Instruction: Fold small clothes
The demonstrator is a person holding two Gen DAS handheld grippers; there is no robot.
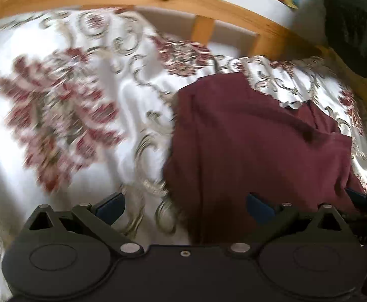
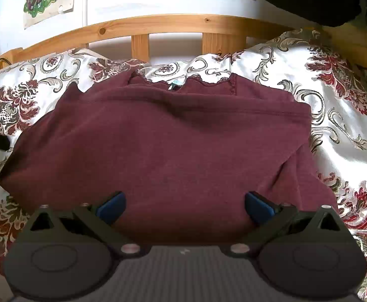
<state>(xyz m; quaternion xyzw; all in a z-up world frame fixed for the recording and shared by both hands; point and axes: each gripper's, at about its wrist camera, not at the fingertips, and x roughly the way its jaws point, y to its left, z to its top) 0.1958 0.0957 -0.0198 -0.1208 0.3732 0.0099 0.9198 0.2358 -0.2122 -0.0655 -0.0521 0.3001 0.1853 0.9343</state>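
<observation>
Both grippers' fingers spread wide, empty — right gripper (image 2: 185, 207) over maroon garment (image 2: 163, 151), left gripper (image 1: 185, 207) at its edge.

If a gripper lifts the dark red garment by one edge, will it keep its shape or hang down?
The dark red garment would probably hang limp: it is soft knit fabric, already folded over itself and creased. It looks light for its size. The bedspread beneath looks glossy, so the garment may slide or bunch when pushed. Both the left gripper and the right gripper are open.
</observation>
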